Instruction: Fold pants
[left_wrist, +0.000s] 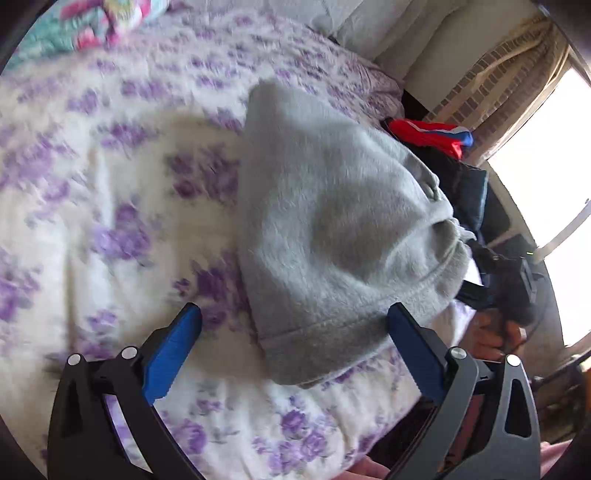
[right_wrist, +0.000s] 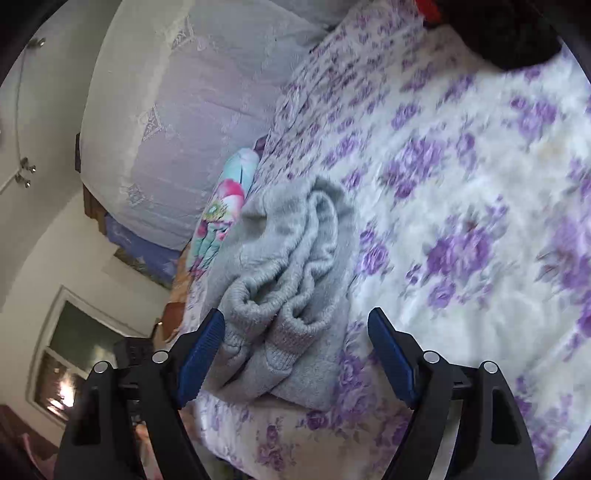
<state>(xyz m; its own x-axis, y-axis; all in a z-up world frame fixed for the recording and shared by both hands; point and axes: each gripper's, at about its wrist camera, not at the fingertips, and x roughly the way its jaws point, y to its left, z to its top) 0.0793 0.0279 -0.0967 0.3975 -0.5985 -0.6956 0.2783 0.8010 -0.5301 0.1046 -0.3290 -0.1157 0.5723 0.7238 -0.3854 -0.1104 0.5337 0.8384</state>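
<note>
The grey fleece pants (left_wrist: 332, 229) lie folded into a compact bundle on the bed with the purple-flowered cover (left_wrist: 110, 206). My left gripper (left_wrist: 293, 317) is open, its blue fingers spread either side of the bundle's near hem, holding nothing. In the right wrist view the pants (right_wrist: 291, 280) show their ribbed cuffs and bunched folds toward me. My right gripper (right_wrist: 295, 321) is open and empty, with its fingers straddling the cuffs just above the cloth.
A pile of dark, red and blue clothes (left_wrist: 443, 144) lies past the pants near the bed's edge. A pink and teal patterned cloth (right_wrist: 221, 218) lies by the white pillows (right_wrist: 192, 122). A bright window (left_wrist: 546, 206) is at the right.
</note>
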